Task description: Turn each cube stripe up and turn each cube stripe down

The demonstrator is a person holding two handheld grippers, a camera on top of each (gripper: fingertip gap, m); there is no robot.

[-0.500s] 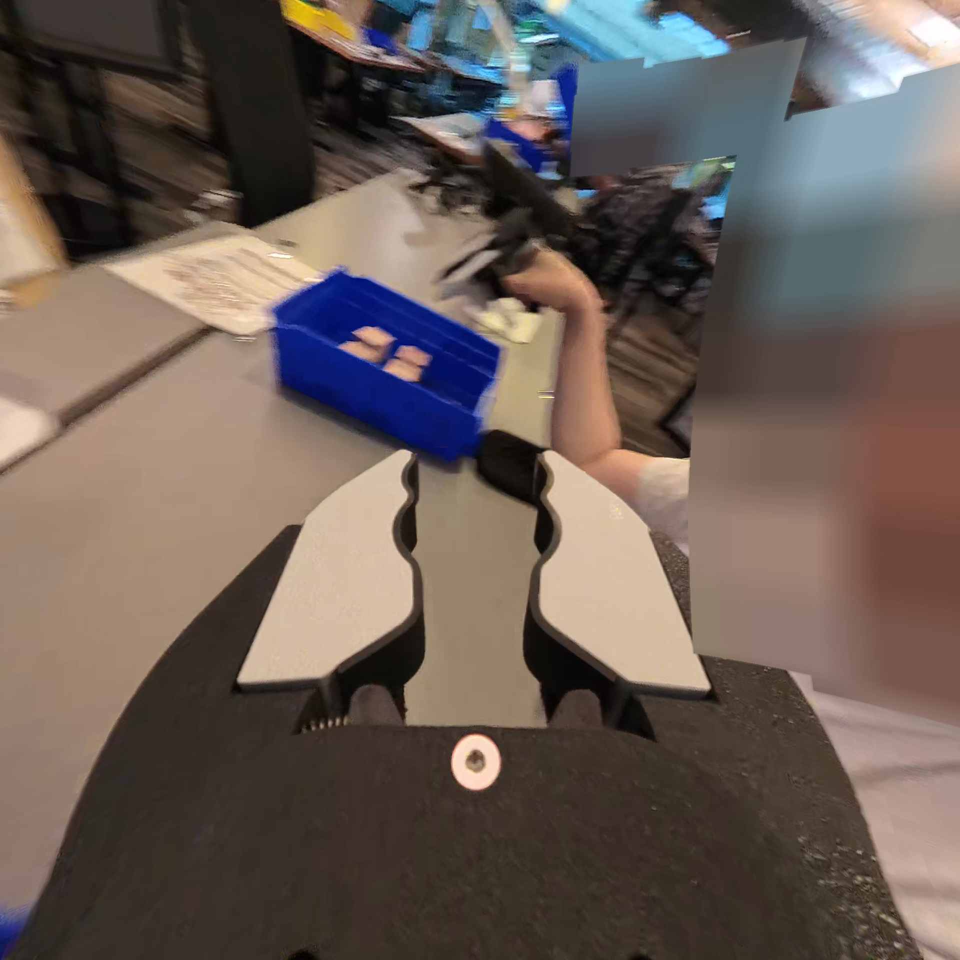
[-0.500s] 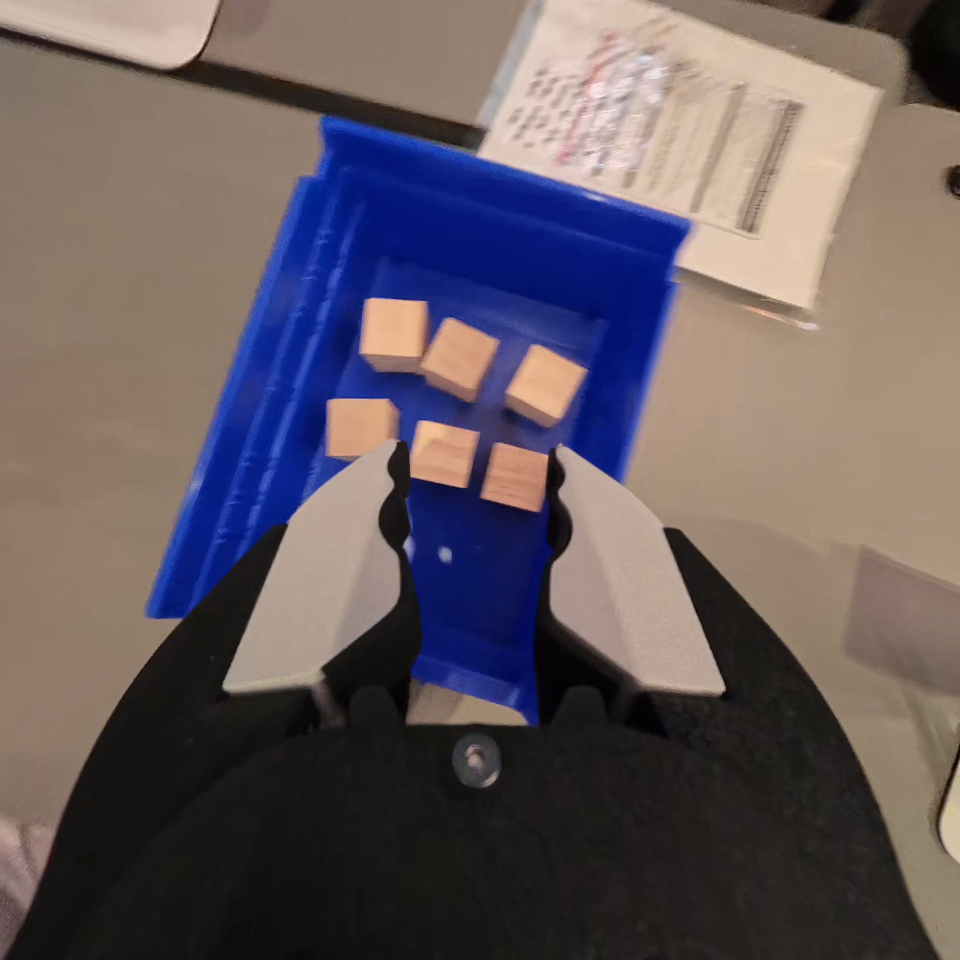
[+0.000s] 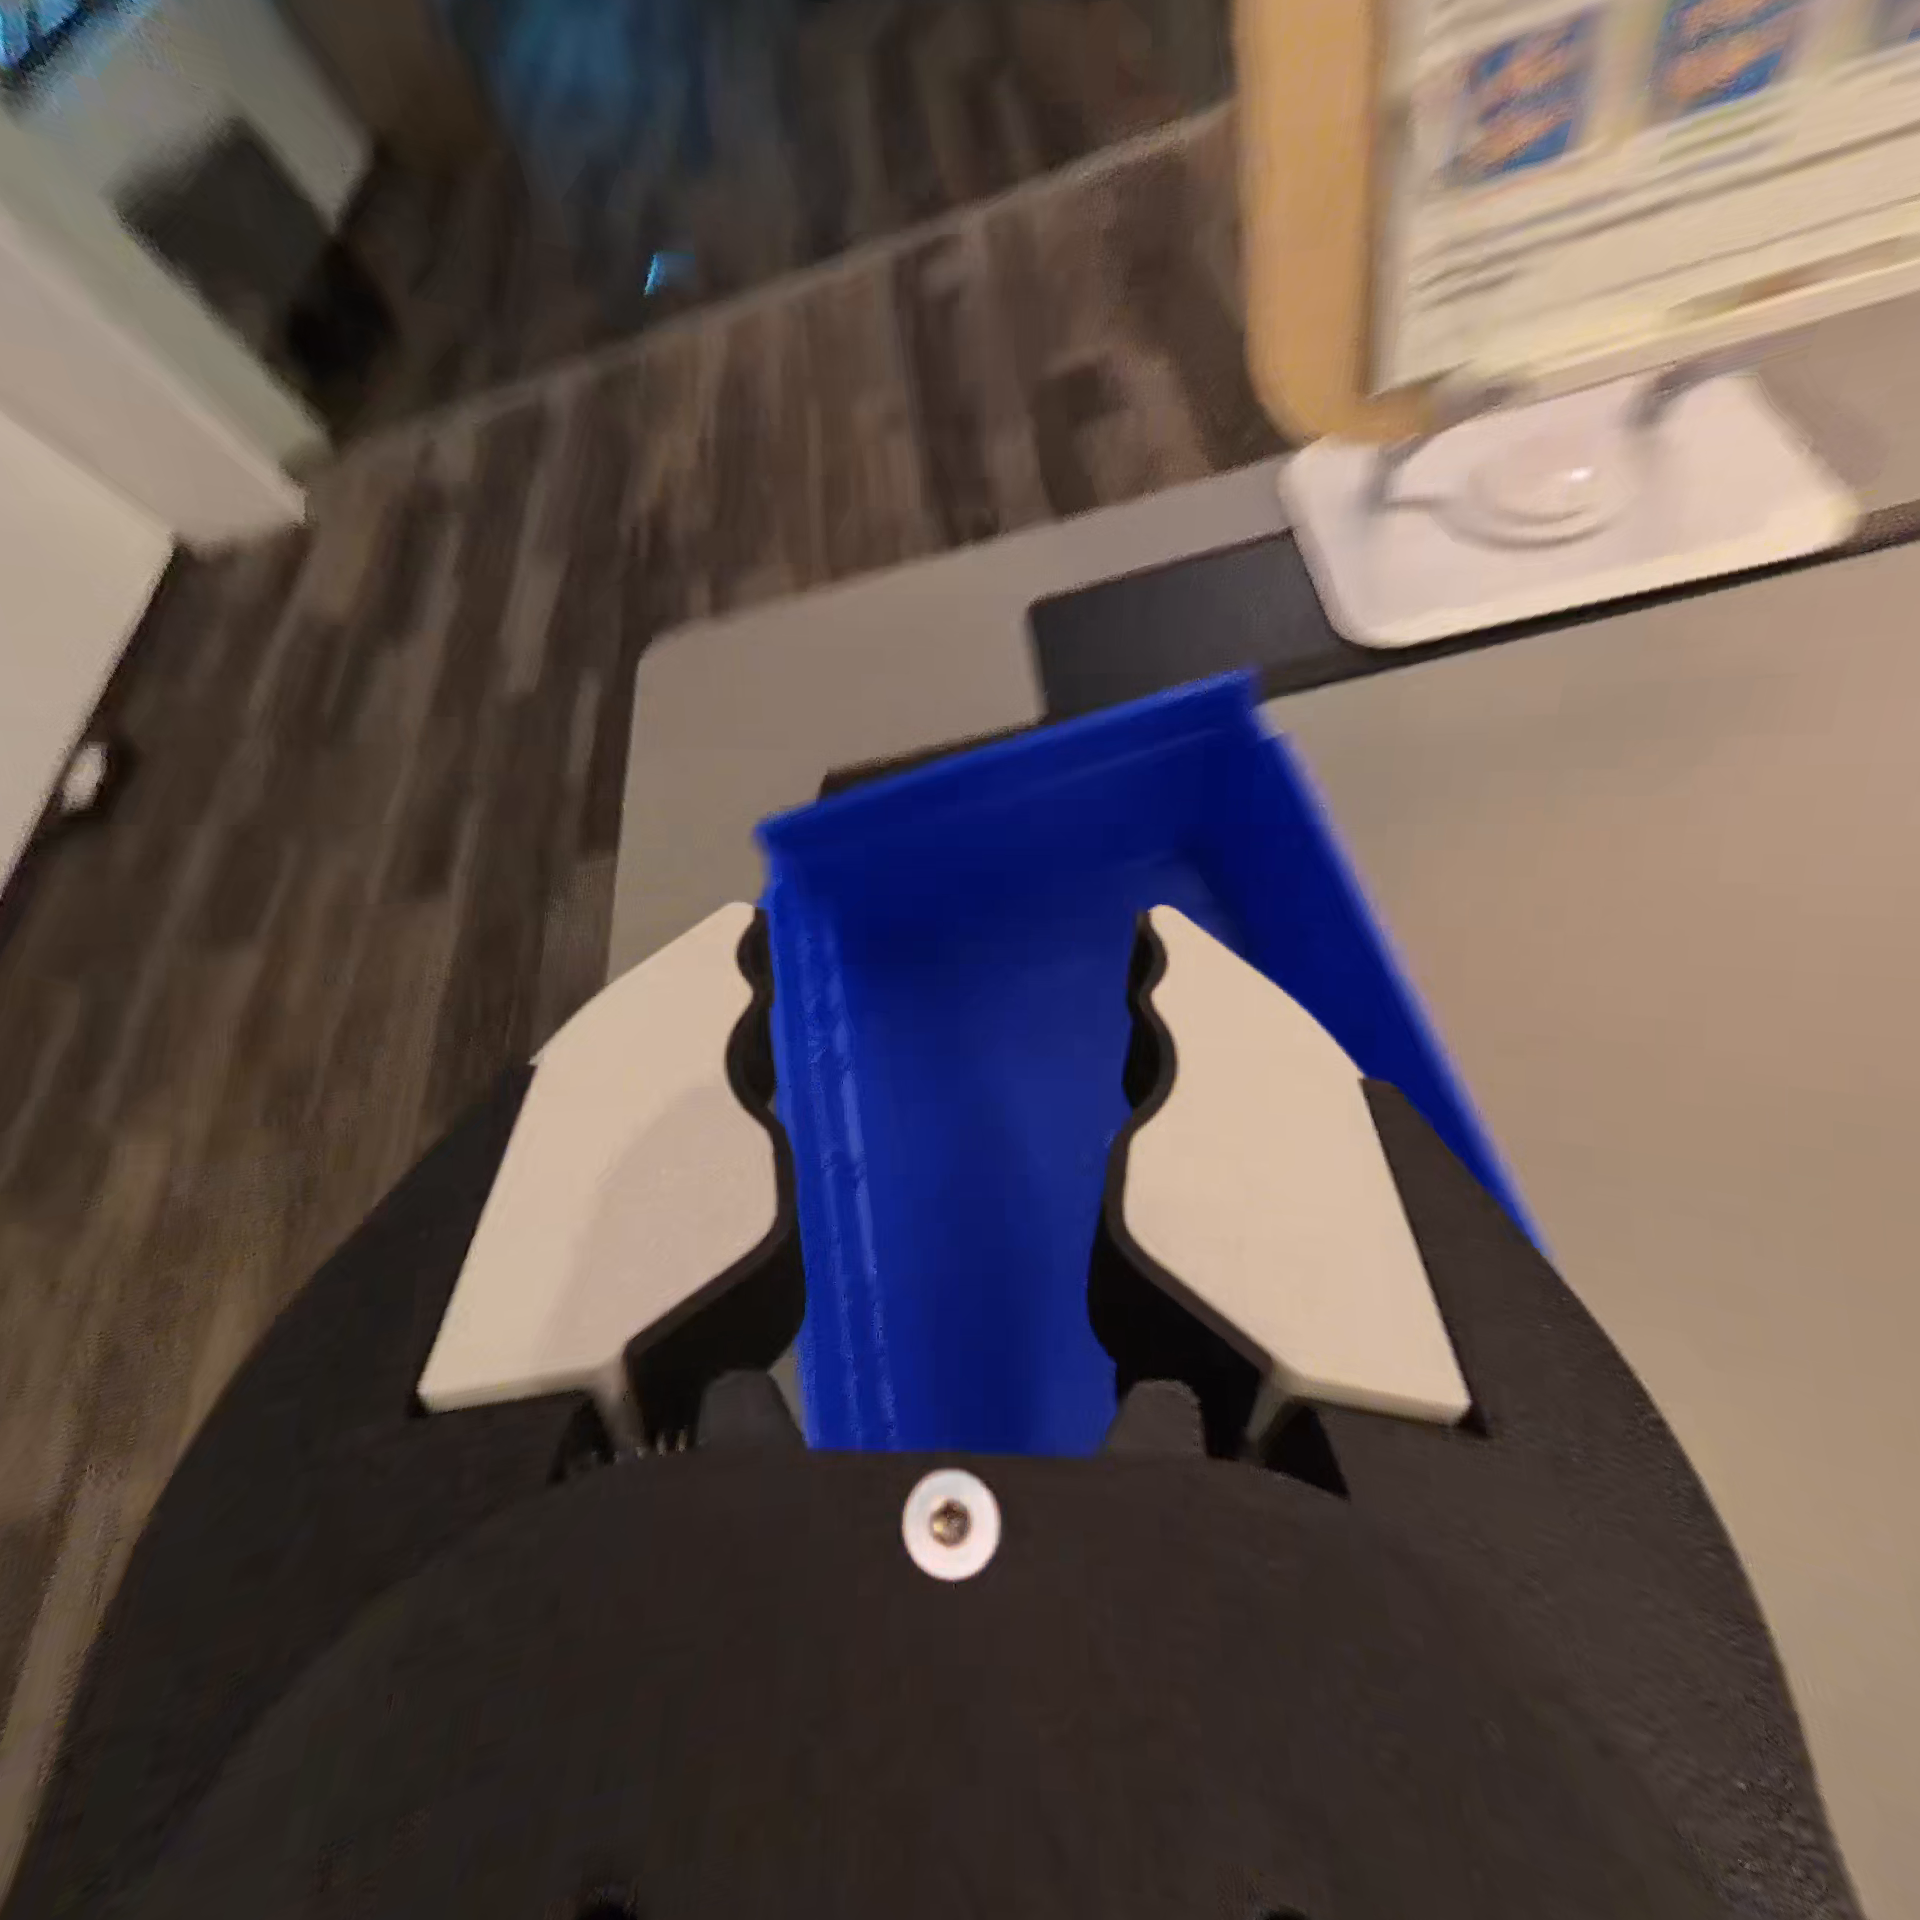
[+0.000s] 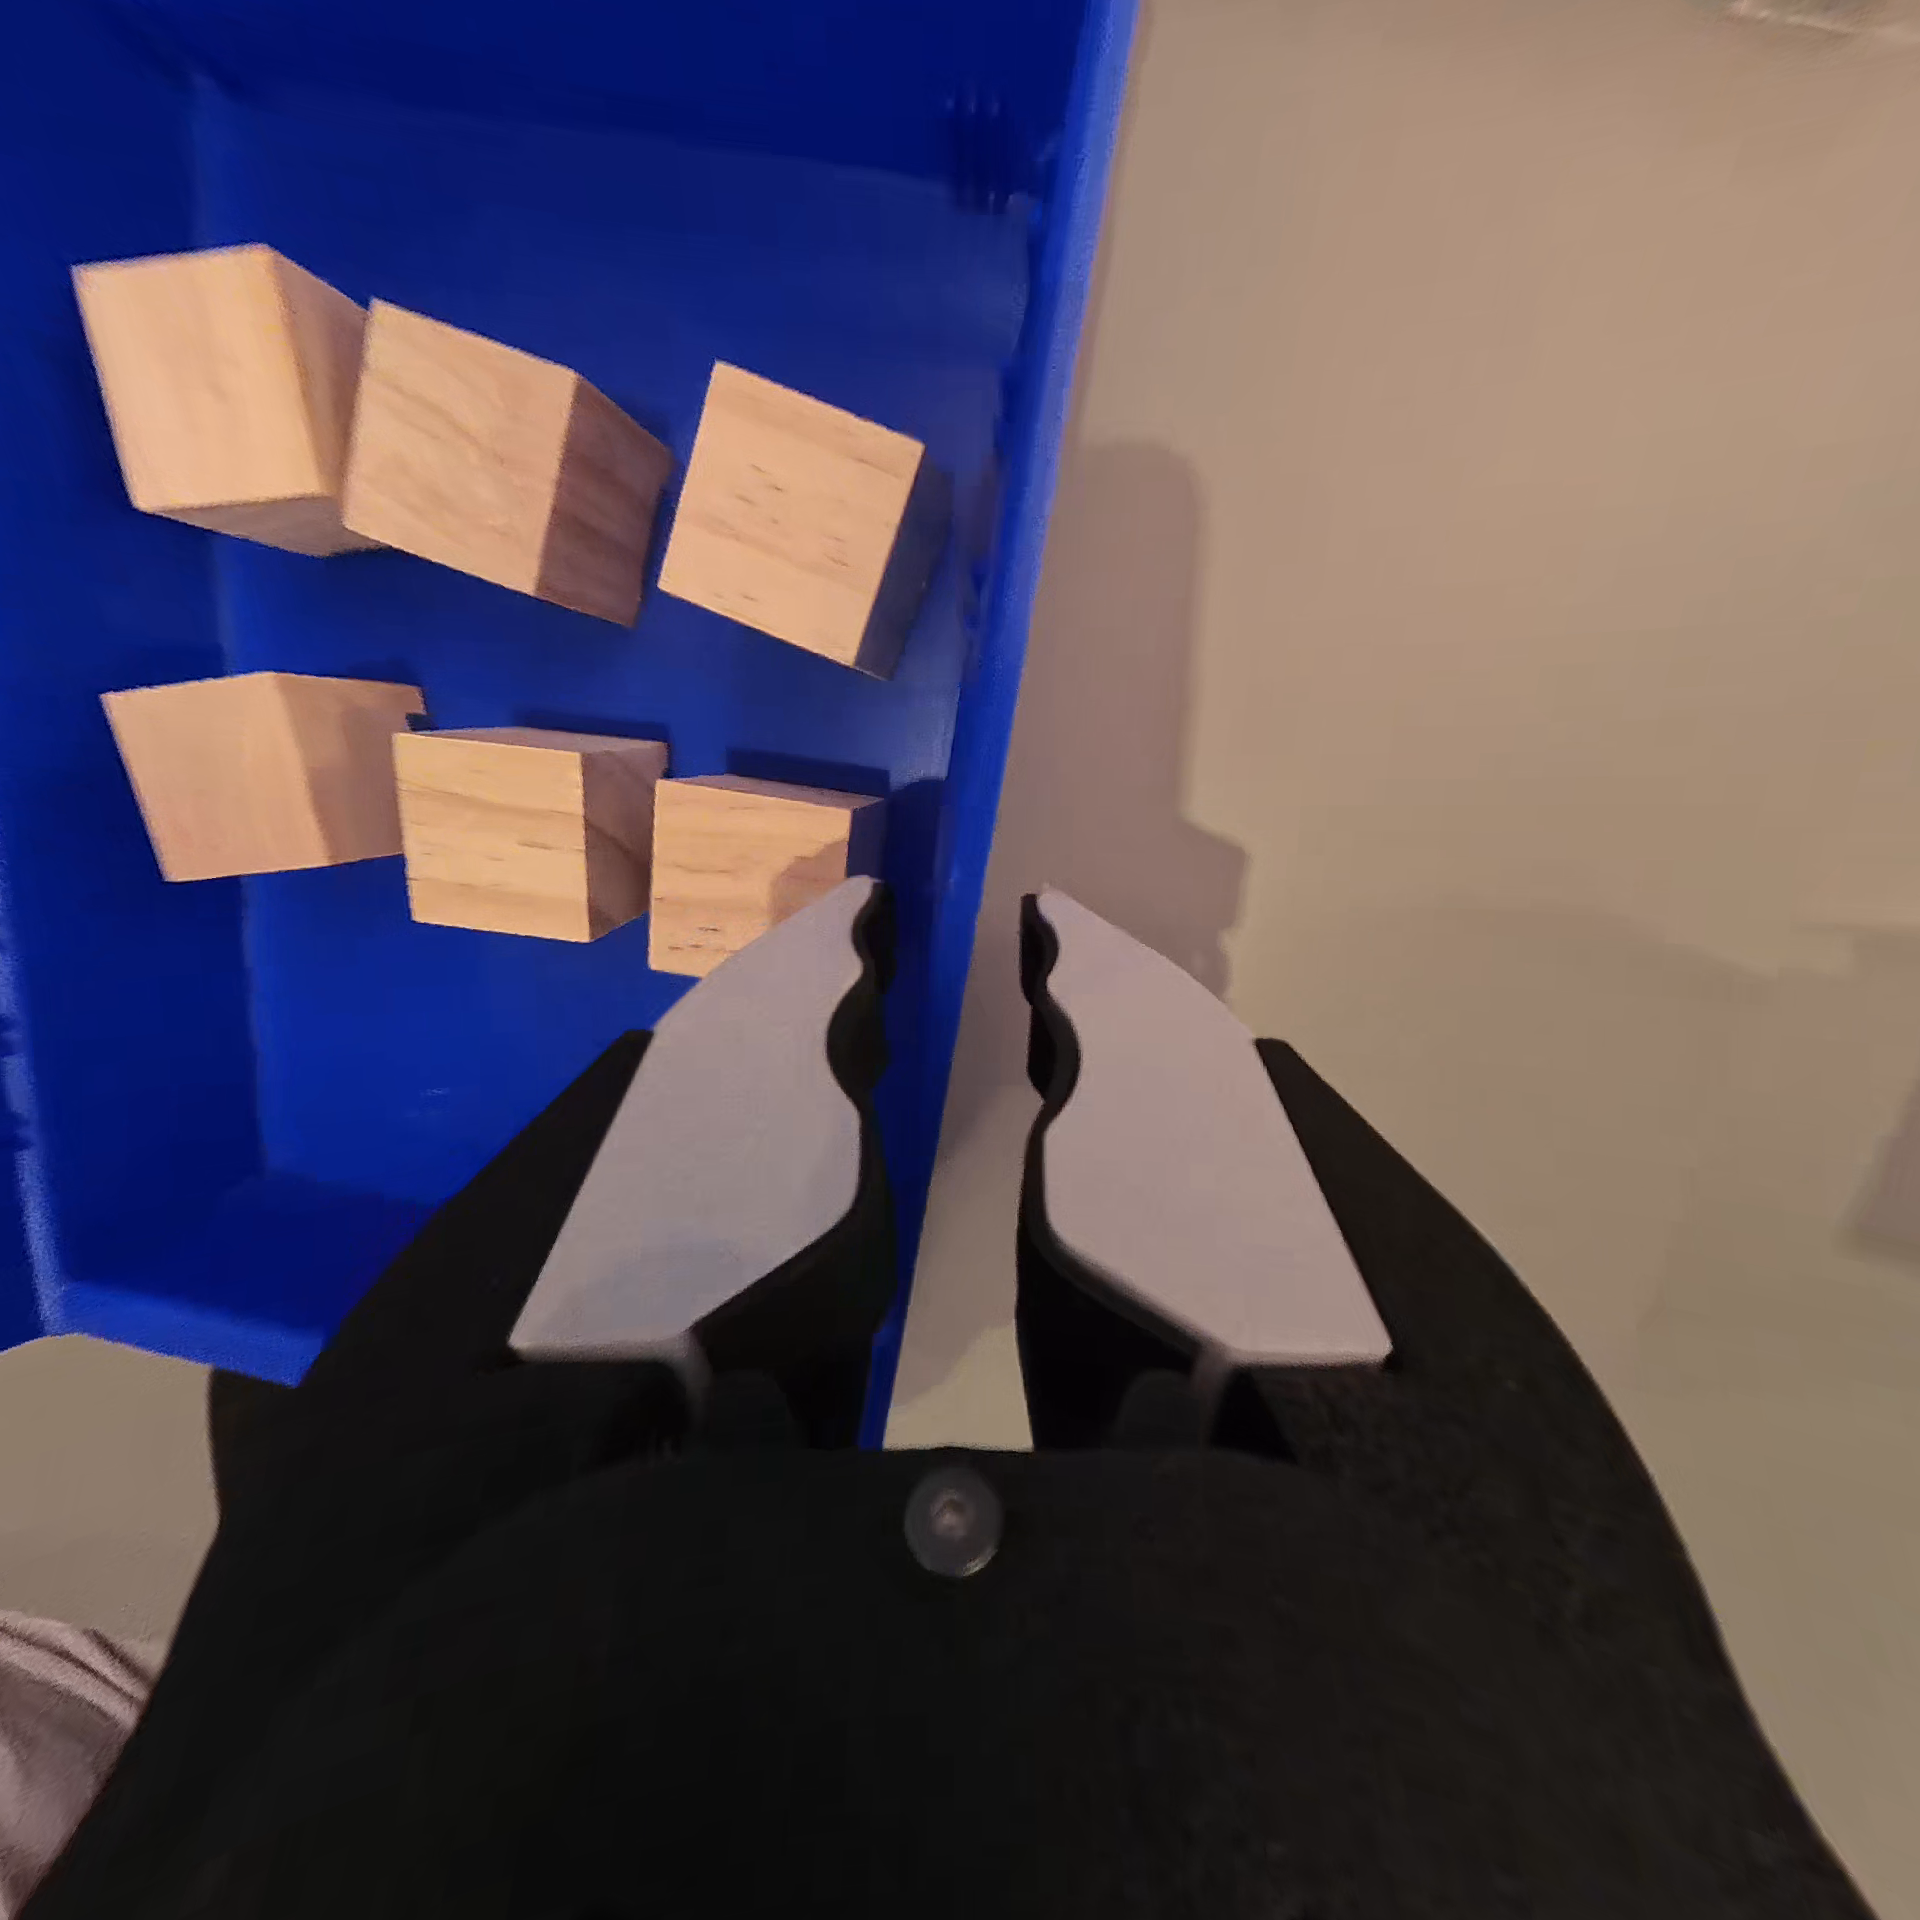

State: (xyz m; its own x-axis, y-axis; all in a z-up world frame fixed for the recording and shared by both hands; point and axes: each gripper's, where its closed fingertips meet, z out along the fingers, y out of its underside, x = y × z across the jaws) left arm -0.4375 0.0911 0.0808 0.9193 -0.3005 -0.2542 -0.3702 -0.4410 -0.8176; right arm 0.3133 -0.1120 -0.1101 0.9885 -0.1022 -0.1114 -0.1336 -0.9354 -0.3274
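Note:
Several plain wooden cubes (image 4: 499, 457) lie in a blue bin (image 4: 1039, 312); no stripe shows on the faces I can see. My right gripper (image 4: 954, 899) sits astride the bin's right wall, left finger inside by the nearest cube (image 4: 727, 862), right finger outside over the table. Its jaws are narrow, with a sliver of table showing between the wall and the right finger. My left gripper (image 3: 951, 914) is wide open and empty above one end of the bin (image 3: 1299, 883). No cubes show in the left wrist view.
The bin stands on a grey table (image 4: 1507, 727). In the left wrist view a white stand with a printed board (image 3: 1558, 499) is behind the bin, past a black gap (image 3: 1174, 634). The table edge and wood-look floor (image 3: 312, 935) lie to the left.
My right gripper has dropped close and shifted right, from above the cubes to the bin's right wall, jaws narrower. My left gripper has swung from off the table to over the bin, jaws wider.

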